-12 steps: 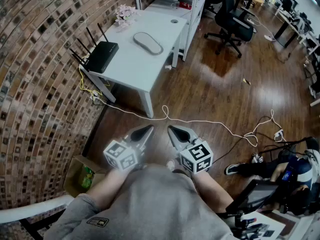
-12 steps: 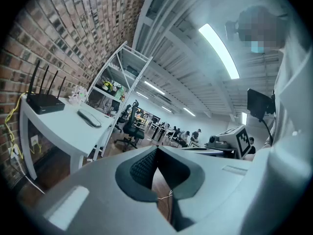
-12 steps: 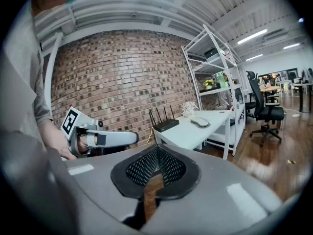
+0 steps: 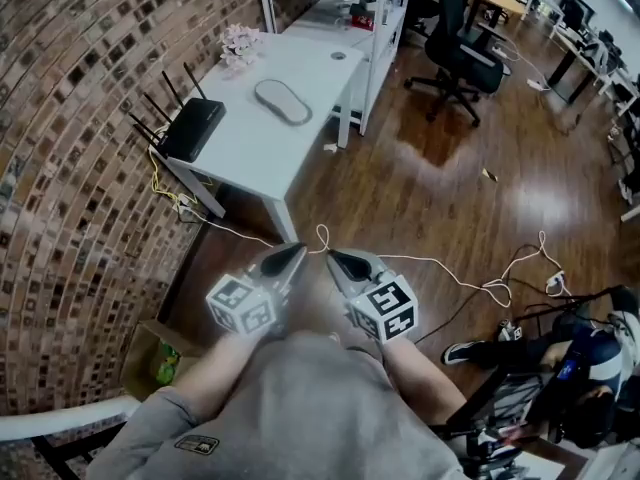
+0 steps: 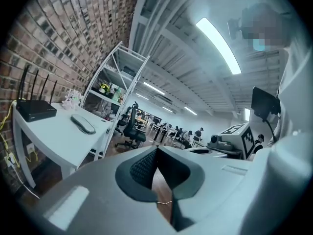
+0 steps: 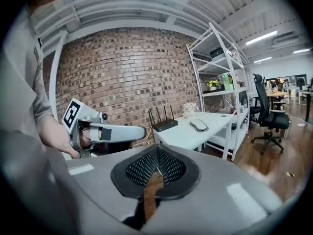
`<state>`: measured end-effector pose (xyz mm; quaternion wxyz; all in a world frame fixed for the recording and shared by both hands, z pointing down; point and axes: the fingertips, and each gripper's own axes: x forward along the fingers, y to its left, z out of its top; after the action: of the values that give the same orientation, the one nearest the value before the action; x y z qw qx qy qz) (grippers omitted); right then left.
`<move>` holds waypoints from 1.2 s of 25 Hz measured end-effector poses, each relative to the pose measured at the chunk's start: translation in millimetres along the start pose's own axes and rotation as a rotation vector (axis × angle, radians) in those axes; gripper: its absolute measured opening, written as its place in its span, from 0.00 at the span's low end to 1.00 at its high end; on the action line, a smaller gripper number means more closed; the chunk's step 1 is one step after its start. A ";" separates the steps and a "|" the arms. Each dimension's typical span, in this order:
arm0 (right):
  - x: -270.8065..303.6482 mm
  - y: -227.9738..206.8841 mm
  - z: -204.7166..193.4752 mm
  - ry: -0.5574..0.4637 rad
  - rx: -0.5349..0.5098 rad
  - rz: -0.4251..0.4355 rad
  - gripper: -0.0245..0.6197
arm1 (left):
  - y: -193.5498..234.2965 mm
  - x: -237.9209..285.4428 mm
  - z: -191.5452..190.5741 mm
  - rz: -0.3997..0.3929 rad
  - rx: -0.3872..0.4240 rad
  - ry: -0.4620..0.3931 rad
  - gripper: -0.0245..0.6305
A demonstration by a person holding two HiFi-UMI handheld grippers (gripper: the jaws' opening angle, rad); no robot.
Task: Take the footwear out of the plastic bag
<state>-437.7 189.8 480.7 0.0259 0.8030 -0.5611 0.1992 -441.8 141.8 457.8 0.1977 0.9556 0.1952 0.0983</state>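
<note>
Left tongs point(image 4: 291, 256) and right tongs point(image 4: 340, 260) are both closed and empty, held side by side close to the person's chest with their tips almost meeting. They point out over the wooden floor point(image 4: 450, 178), a carrying posture that suggests no grasp has begun. No plastic bag is plainly visible. The likeliest candidate is a flat grey oval item point(image 4: 283, 101) lying alone on the white surface point(image 4: 250, 148), well apart from the tongs, though the views do not show whether it is bagged footwear. A black router point(image 4: 192, 128) with raised antennas sits at the surface's near end and a small bunch of pale flowers point(image 4: 238, 40) at its far corner by the brick wall point(image 4: 70, 168). A white shelf unit point(image 4: 385, 13) stands behind. On the way there, a white cable point(image 4: 440, 266) loops across the floor just ahead of the tongs, a likely trip hazard. A cardboard box point(image 4: 150, 363) rests against the wall to the left.
</note>
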 end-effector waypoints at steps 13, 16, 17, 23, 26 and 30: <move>12.6 -53.5 12.3 0.008 0.015 0.023 0.05 | 14.8 58.7 11.6 0.014 0.003 0.000 0.04; 30.7 -73.7 22.1 0.021 0.006 0.027 0.05 | 33.0 79.4 22.7 0.012 0.008 -0.006 0.04; 38.9 -82.0 27.5 0.026 -0.002 0.026 0.05 | 41.2 87.8 28.1 0.009 0.009 -0.010 0.04; 85.3 -139.7 55.2 0.087 -0.042 0.012 0.05 | 89.8 140.7 59.0 0.008 -0.003 -0.006 0.04; 111.7 -168.4 72.5 0.109 -0.059 0.008 0.05 | 120.3 168.8 79.3 0.023 -0.010 -0.013 0.04; 144.7 -194.8 89.2 0.126 -0.088 0.011 0.05 | 157.0 191.4 97.5 0.039 -0.020 -0.038 0.04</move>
<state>-192.1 109.1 484.6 0.0953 0.7837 -0.5711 0.2247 -190.4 54.8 456.3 0.2091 0.9589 0.1719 0.0858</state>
